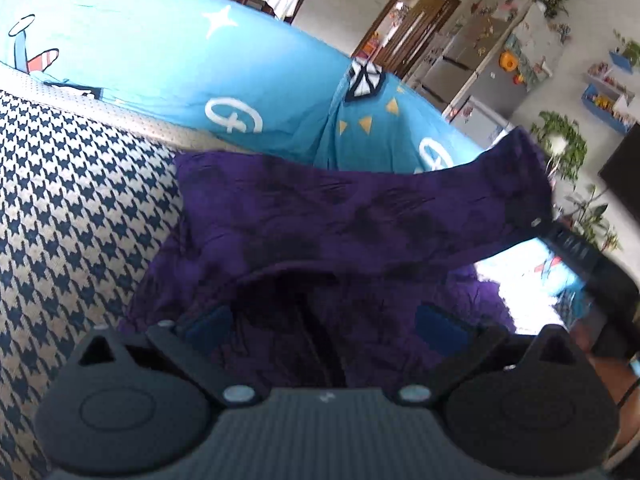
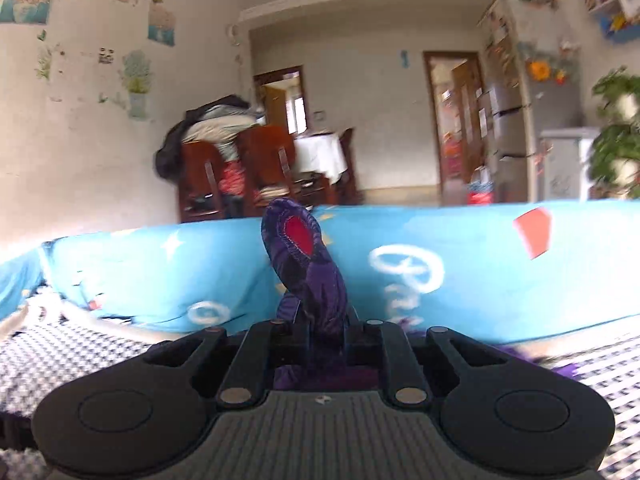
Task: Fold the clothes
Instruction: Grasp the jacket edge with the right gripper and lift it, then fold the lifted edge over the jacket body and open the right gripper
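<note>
My right hand-held gripper (image 2: 320, 332) clamps the purple garment (image 1: 320, 208); left hand-held gripper (image 1: 320, 324) gapes apart, so the hem may slip.

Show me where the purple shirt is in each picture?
Left wrist view: the purple shirt fills the middle, spread on the checked cover, one corner lifted at the right by the right gripper.
Right wrist view: a bunched bit of it sticks up in the centre, pinched between the fingers.
Shared landmark: the blue cartoon blanket behind it.
</note>
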